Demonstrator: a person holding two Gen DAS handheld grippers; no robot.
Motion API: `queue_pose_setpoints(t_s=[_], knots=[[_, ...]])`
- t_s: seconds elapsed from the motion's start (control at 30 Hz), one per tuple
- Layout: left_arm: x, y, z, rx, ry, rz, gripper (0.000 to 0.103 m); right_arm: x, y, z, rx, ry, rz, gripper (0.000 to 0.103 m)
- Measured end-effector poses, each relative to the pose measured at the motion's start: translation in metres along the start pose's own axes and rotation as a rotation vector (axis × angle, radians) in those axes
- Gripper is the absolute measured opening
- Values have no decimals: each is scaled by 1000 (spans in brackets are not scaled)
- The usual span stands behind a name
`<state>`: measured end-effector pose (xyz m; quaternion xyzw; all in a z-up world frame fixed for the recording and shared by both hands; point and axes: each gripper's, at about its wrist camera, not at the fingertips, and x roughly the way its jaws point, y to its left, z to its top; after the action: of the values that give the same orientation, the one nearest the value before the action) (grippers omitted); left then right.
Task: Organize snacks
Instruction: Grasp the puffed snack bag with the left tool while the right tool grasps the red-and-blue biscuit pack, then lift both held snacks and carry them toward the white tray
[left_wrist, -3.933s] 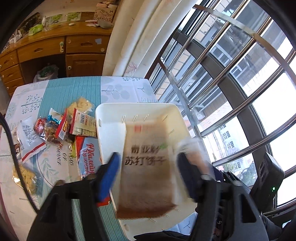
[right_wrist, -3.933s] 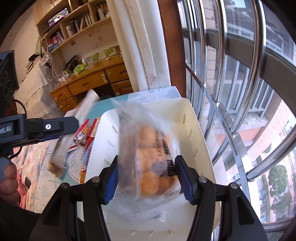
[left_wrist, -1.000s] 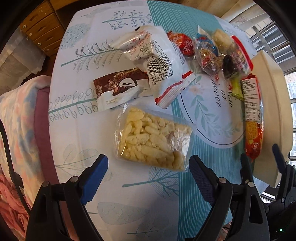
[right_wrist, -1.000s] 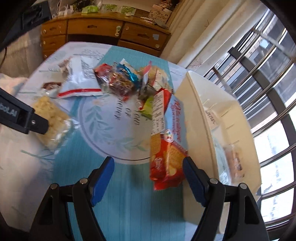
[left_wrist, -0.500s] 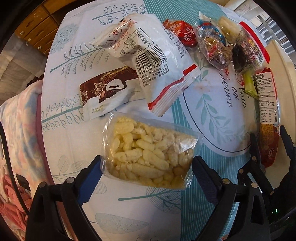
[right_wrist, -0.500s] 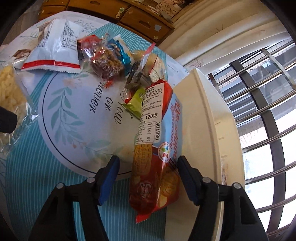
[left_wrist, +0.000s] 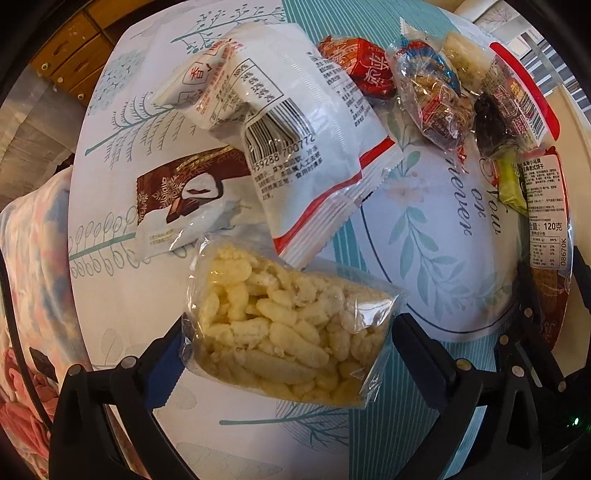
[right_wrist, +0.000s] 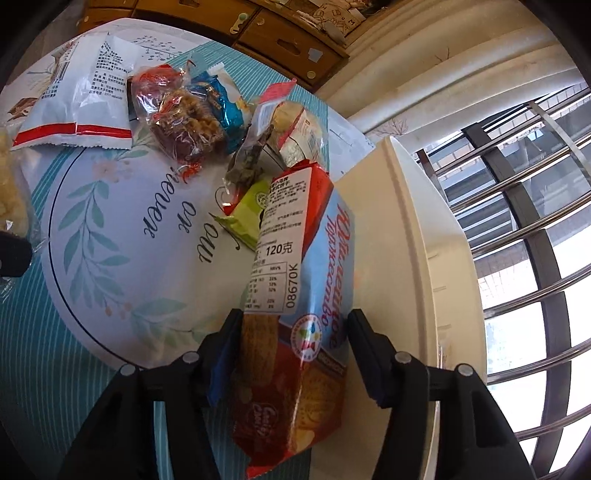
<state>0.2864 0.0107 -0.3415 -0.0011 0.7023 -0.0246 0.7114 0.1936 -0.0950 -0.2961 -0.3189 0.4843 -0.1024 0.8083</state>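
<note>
1. The white bin (right_wrist: 417, 258) is standing just right of the right gripper's fingers, touching the biscuit pack's edge; the patterned tablecloth (left_wrist: 424, 236) is stretching beyond both pairs of fingers.
2. The right gripper (right_wrist: 291, 354) is straddling the long biscuit pack (right_wrist: 299, 295); its fingers are pressing that pack's sides.
3. The left gripper (left_wrist: 286, 343) is framing the clear bag of puffed corn snacks (left_wrist: 284, 332); the bag is filling the gap, though whether the fingers are squeezing it I cannot tell.
4. The white barcode packet (left_wrist: 295, 136) and the brown chocolate packet (left_wrist: 181, 192) are lying beyond the left fingertips; small wrapped sweets (left_wrist: 436, 96) are clustering farther off to the right.
</note>
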Motion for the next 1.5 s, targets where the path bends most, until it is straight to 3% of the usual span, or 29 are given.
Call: queue_pose_setpoints(t_s=[0.33, 0.63, 1.03, 1.2, 1.5], knots=[[7, -2, 11, 3, -10, -8, 103, -1, -10, 3, 7, 17, 102, 55], [-13, 7, -22, 30, 18, -47, 91, -6, -22, 5, 104, 111, 220, 54], [-39, 12, -76, 124, 33, -104, 89, -12, -40, -10, 350, 306, 397, 53], [-69, 17, -103, 171, -27, -146, 89, -21, -37, -25, 463, 387, 485, 52], [-132, 41, -133, 229, -271, -266, 89, -50, -35, -45, 591, 424, 561, 52]])
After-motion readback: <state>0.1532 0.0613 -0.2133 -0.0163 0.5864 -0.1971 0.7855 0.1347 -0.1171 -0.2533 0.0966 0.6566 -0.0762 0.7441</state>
